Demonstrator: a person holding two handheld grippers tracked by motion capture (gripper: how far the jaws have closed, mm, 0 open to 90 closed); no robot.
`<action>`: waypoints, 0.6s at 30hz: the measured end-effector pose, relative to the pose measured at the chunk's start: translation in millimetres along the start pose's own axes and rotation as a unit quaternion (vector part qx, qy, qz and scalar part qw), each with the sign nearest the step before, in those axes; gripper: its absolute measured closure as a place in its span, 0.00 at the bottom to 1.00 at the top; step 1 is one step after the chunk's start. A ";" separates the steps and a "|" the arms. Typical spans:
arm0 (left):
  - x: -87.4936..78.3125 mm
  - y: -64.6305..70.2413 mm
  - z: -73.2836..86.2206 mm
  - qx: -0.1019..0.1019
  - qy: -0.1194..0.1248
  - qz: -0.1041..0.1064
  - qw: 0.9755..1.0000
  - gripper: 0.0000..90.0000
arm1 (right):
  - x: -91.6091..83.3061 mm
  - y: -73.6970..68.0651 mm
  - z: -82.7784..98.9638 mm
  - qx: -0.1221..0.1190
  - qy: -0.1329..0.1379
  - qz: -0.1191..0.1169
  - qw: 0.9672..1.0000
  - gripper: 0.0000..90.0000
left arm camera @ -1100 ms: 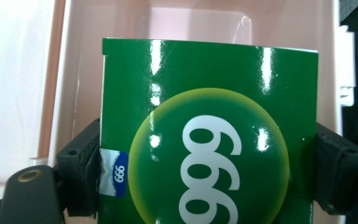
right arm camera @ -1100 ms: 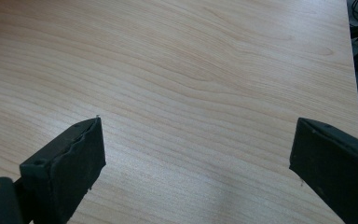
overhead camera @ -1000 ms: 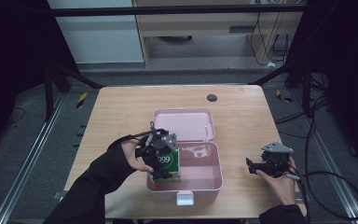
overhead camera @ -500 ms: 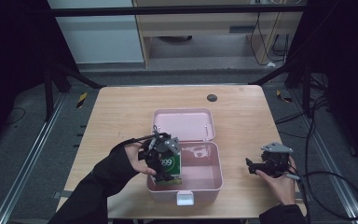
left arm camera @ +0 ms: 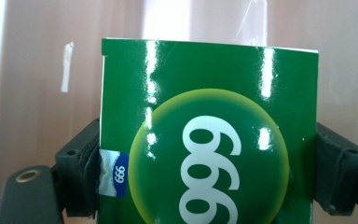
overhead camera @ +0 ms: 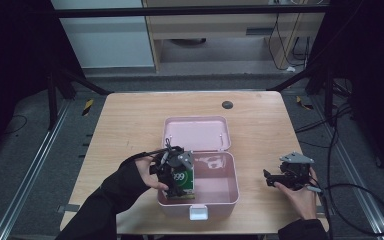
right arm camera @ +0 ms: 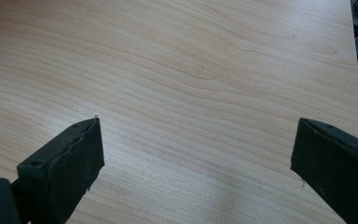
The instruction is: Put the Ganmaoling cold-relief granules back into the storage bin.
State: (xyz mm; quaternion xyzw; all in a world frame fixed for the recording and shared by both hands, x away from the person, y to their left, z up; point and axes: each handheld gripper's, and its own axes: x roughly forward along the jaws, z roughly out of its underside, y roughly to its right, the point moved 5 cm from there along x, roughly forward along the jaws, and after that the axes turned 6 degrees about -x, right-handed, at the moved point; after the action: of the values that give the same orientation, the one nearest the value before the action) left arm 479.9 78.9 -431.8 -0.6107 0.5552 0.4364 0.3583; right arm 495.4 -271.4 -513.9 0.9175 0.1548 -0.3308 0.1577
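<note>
The left gripper [overhead camera: 176, 175] is clamped on a green box [overhead camera: 181, 181] marked 999, held upright over the near-left corner of the open pink case [overhead camera: 230, 192]. Its own view shows both jaws pressed against the green box's sides, pink wall just beyond. Well right of the pink case, the right gripper [overhead camera: 280, 178] rests near the table [overhead camera: 130, 125] edge, jaws spread wide over bare wood.

A glossy green box [left arm camera: 209, 140] with white "999" inside a yellow-green circle stands upright at the near left of an open pink case [overhead camera: 230, 192], clamped on both sides by the left tool [overhead camera: 176, 172]. The case sits mid-desk, its lid [overhead camera: 196, 133] laid back flat behind it.
</note>
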 end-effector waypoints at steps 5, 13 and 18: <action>2.4 -0.8 5.1 0.004 -0.004 -0.009 1.000 0.15 | -0.4 0.1 -0.3 -0.001 0.000 -0.001 1.000 0.02; 9.8 -2.4 9.1 0.003 -0.017 -0.008 1.000 0.14 | 0.0 -0.9 -0.3 0.000 -0.003 -0.003 1.000 0.01; 6.4 -2.9 6.9 -0.004 -0.002 0.000 1.000 0.14 | -0.2 -0.6 -0.3 -0.002 -0.003 -0.001 1.000 0.01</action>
State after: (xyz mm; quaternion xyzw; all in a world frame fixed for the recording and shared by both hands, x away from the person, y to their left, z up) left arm 481.9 83.3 -440.4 -0.6112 0.5524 0.4400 0.3574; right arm 495.2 -270.8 -513.6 0.9160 0.1562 -0.3333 0.1595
